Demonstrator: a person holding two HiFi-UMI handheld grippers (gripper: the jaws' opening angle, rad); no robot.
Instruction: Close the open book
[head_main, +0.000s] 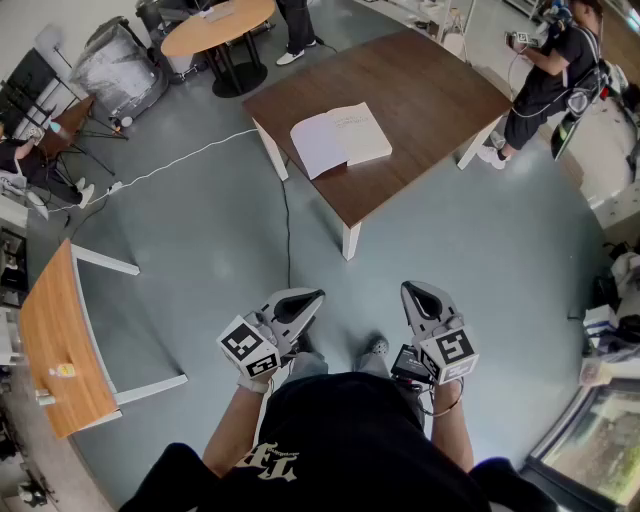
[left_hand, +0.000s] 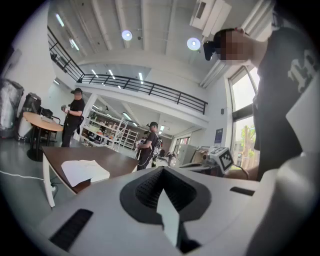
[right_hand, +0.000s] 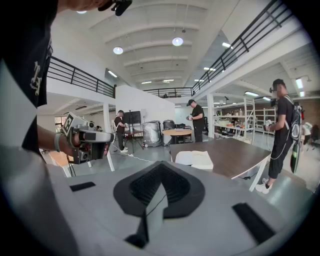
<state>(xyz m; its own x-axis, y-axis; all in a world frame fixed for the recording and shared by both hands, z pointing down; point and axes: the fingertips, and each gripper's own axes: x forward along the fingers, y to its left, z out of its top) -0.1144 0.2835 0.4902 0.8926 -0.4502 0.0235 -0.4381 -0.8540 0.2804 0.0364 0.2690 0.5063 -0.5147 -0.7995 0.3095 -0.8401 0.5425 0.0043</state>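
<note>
An open book (head_main: 340, 138) with white pages lies flat near the front left corner of a dark brown table (head_main: 425, 85), far ahead of me. It also shows in the left gripper view as the book (left_hand: 85, 171) and in the right gripper view as the book (right_hand: 195, 159). Both grippers are held close to my body over the grey floor, well short of the table. My left gripper (head_main: 317, 296) is shut, with nothing between its jaws. The right gripper (head_main: 408, 288) is shut and holds nothing too. Each points roughly toward the table.
A wooden desk (head_main: 55, 340) with white legs stands at my left. A round table (head_main: 215, 22) is at the back. A person in black (head_main: 555, 70) stands by the brown table's far right corner. A black cable (head_main: 286, 225) runs along the floor to the table.
</note>
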